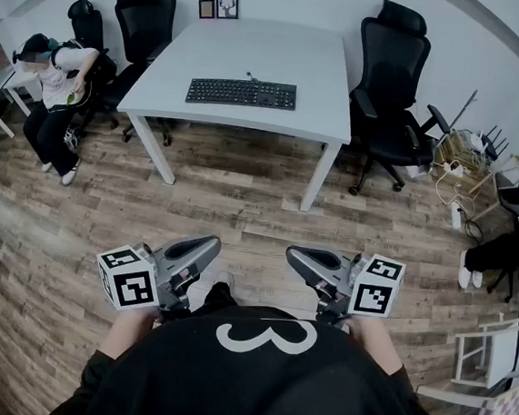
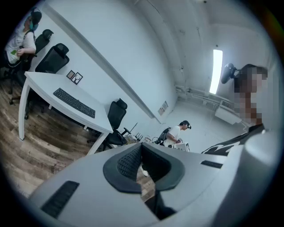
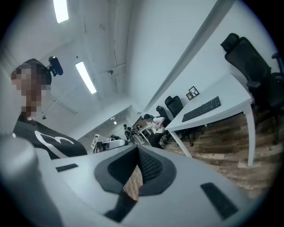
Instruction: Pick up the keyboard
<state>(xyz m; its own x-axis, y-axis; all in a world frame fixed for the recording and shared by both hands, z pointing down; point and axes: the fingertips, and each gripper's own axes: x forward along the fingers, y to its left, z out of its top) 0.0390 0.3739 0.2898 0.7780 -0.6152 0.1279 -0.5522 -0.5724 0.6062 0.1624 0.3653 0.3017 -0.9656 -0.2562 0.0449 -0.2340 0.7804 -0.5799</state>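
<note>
A black keyboard (image 1: 241, 93) lies flat near the middle of a white table (image 1: 301, 60) across the room; it also shows in the left gripper view as the keyboard (image 2: 74, 102) and in the right gripper view as the keyboard (image 3: 201, 108). My left gripper (image 1: 212, 246) and right gripper (image 1: 293, 255) are held close to my body, far from the table, tips turned toward each other. Both are shut with nothing between the pads. The left gripper (image 2: 141, 148) and the right gripper (image 3: 137, 153) fill the lower part of their own views.
Black office chairs stand around the table: one chair (image 1: 394, 87) at its right, another chair (image 1: 145, 20) at the far left. A seated person (image 1: 56, 91) is at the left. Two small picture frames (image 1: 218, 6) stand on the table's far edge. Cables and a router (image 1: 480, 150) lie at the right on the wooden floor.
</note>
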